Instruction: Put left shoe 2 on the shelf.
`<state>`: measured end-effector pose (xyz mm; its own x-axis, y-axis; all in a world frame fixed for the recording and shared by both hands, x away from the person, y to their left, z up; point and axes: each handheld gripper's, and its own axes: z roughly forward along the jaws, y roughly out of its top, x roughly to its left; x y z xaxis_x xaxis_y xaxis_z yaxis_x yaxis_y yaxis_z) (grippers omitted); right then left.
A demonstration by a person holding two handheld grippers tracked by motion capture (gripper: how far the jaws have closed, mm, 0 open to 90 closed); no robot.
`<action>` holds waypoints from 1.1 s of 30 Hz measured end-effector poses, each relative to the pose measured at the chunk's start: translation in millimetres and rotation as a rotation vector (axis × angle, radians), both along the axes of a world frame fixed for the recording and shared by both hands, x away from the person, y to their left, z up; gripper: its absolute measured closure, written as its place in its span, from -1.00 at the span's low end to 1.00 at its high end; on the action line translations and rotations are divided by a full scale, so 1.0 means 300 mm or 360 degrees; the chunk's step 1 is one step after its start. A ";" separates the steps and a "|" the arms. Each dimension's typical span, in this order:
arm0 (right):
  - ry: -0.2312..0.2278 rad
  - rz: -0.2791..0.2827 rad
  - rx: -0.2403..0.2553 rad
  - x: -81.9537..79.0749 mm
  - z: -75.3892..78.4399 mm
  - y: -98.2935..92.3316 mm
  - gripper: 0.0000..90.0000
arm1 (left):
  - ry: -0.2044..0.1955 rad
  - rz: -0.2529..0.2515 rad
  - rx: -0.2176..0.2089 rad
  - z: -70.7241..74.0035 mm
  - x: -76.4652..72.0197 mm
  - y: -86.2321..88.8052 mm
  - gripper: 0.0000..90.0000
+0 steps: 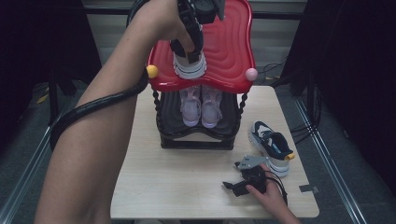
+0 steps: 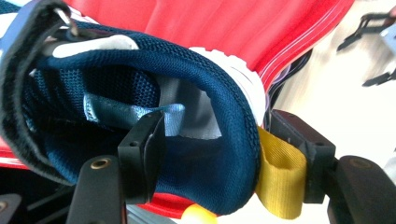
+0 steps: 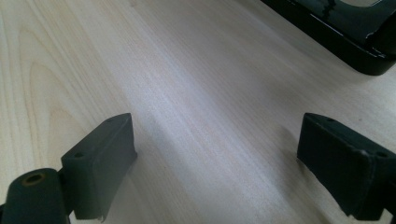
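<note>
**One shoe on the red shelf, my left claw loose around its heel**

The counter [image 1: 187, 186] is of pale wood, and dark curtains hang on both sides of it. At the far part of the counter stands a small rack [image 1: 196, 140] with two levels: a black lower shelf and a red top shelf [image 1: 229, 51] with wavy grooves. A yellow ball [image 1: 152, 71] and a pink ball [image 1: 251, 74] sit at its front corners. A pair of pale pink shoes [image 1: 201, 106] stands side by side on the lower shelf, toes toward me.

My left claw [image 2: 219, 154] is up at the red shelf, at the heel of a dark blue sneaker [image 2: 140, 93] with a white sole, which rests on that shelf near its front edge. One jaw is inside the shoe opening, the other is outside, just beside the yellow heel loop [image 2: 280, 182]. The jaws are apart; the inner one does not press on the heel wall, and I see a gap there.

The second sneaker [image 1: 272, 145] of this pair lies on the counter to the right of the rack, with its own yellow loop at the heel.

My right claw [image 3: 215, 163] rests low over the counter, near this second sneaker but not touching it. Its jaws are wide apart, with bare wood between them.
</note>
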<state>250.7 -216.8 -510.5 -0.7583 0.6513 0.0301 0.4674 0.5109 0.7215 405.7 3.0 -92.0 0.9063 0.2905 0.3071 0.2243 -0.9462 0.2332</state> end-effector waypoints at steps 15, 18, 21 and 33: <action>0.0001 0.0000 -0.0003 0.000 0.000 0.000 -0.76 | 0.0016 0.0084 -0.0070 0.034 -0.024 0.044 -0.28; 0.0001 0.0000 -0.0002 0.000 0.000 0.000 -0.76 | 0.0013 0.0095 -0.0082 0.042 -0.030 0.053 -0.29; 0.0001 -0.0001 -0.0002 0.000 0.000 0.000 -0.76 | 0.0011 0.0105 -0.0085 0.050 -0.036 0.063 -0.30; 0.0001 -0.0001 -0.0003 0.000 0.000 0.000 -0.76 | 0.0029 0.0139 -0.0093 0.064 -0.057 0.114 -0.31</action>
<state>250.6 -216.8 -510.4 -0.7579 0.6518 0.0292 0.4680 0.5119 0.7204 388.7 37.1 -72.9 0.8820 0.3854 0.2712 0.3098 -0.9079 0.2825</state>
